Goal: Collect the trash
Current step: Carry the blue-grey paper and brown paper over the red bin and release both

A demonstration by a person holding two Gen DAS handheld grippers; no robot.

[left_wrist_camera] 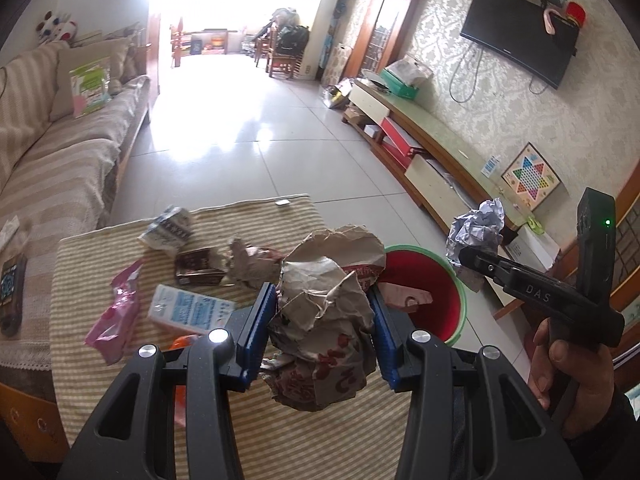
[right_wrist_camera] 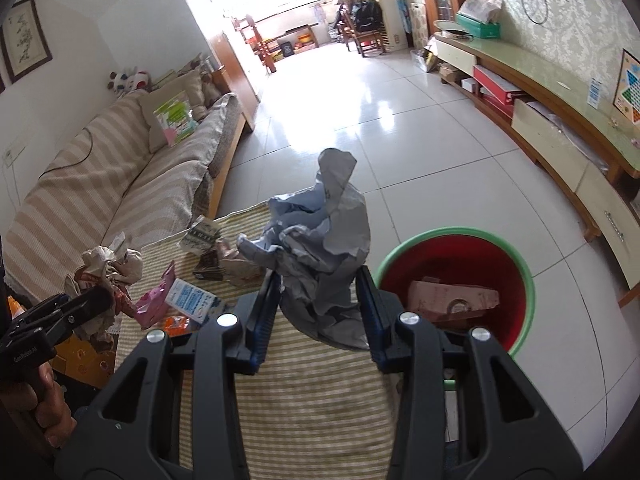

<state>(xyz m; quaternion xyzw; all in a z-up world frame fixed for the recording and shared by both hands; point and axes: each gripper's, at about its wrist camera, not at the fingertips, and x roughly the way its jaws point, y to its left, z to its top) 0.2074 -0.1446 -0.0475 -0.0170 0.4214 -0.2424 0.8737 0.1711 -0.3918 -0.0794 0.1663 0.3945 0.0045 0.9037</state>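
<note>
My left gripper [left_wrist_camera: 324,316] is shut on a crumpled brown paper bag with red print [left_wrist_camera: 324,320], held above the striped table cloth [left_wrist_camera: 280,432]. My right gripper [right_wrist_camera: 318,300] is shut on a crumpled grey-white paper ball [right_wrist_camera: 320,248], lifted beside the bin. A red bin with a green rim [right_wrist_camera: 456,268] stands on the floor right of the table; a pink carton [right_wrist_camera: 452,298] lies inside it. In the left wrist view the right gripper [left_wrist_camera: 464,258] carries the grey paper [left_wrist_camera: 476,228] above the bin [left_wrist_camera: 440,292]. In the right wrist view the left gripper [right_wrist_camera: 96,300] holds the brown bag [right_wrist_camera: 108,268].
More litter lies on the cloth: a pink wrapper [left_wrist_camera: 116,312], a white and blue carton [left_wrist_camera: 188,308], a dark brown packet [left_wrist_camera: 198,266], a patterned box [left_wrist_camera: 168,226] and an orange item [left_wrist_camera: 182,342]. A striped sofa [left_wrist_camera: 52,168] runs along the left, a low TV cabinet [left_wrist_camera: 436,148] along the right.
</note>
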